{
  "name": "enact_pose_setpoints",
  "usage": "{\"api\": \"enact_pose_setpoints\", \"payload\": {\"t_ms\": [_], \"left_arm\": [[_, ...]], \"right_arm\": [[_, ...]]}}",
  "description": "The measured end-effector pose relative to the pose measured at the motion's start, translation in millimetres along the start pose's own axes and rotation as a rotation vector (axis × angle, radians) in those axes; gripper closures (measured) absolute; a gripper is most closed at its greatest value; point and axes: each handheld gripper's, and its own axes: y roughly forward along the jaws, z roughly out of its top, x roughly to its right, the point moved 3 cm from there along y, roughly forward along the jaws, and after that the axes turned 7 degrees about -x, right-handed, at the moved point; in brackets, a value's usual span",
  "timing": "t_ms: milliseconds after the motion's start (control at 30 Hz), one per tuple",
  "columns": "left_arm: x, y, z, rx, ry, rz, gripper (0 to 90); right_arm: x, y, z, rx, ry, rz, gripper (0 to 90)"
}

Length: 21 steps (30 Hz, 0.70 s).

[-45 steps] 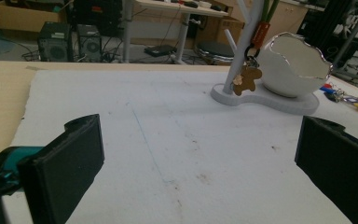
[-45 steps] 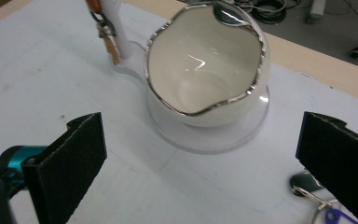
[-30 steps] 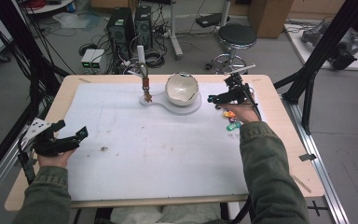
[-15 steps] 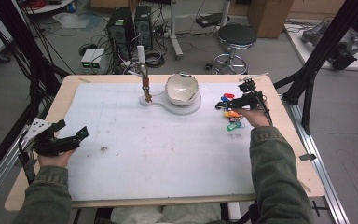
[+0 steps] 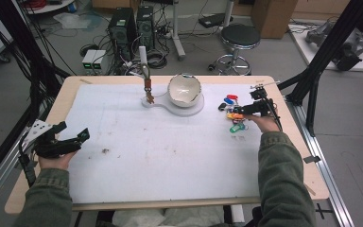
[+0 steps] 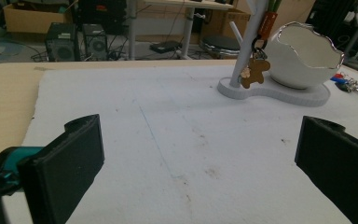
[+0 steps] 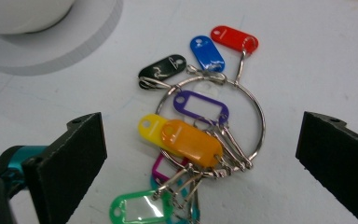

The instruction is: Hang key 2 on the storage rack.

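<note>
Item: key-tag ring point(image 7: 205, 135), right of the egg bowl point(image 5: 185, 90); my right tool point(image 5: 246, 109) hovers wide to straddle it, left tool point(image 5: 71, 142) wide, idle.

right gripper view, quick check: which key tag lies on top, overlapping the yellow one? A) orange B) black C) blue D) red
A. The orange tag lies across the lower right part of the yellow tag, inside the big metal ring; the other three colours fan out apart above the ring. The right gripper hangs open over the bunch, jaws wide on either side and touching nothing.
</note>
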Motion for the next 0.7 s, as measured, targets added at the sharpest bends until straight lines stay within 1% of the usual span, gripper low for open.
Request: {"api": "enact_pose_setpoints", "payload": {"t_ms": [133,200,233,333,400,633,700], "left_arm": [[0.1,0.3,0.0,-0.001,-0.001,0.0,1.7],[0.2,0.4,0.0,0.0,-0.001,-0.001,1.7],[0.2,0.4,0.0,-0.001,-0.001,0.0,1.7],[0.3,0.6,0.0,-0.001,-0.001,0.0,1.7],[0.4,0.7,-0.1,-0.001,-0.003,0.0,1.7],[0.1,0.3,0.0,-0.001,-0.001,0.0,1.7],[0.0,0.3,-0.1,-0.002,-0.001,0.0,1.7]], "right_arm": [[7.4,3.7,-7.4,-0.002,0.01,0.011,0.8],[9.2,4.6,-9.7,-0.005,0.022,0.01,0.8],[10.3,5.2,-10.5,-0.005,0.016,0.009,0.9],[11.4,6.6,-11.4,-0.011,0.019,0.01,0.9],[11.6,8.5,-11.3,-0.009,0.012,0.011,0.9],[7.6,18.3,-11.0,-0.035,-0.006,0.016,1.3],[7.0,21.1,-11.1,-0.044,-0.021,0.019,4.0]]}}
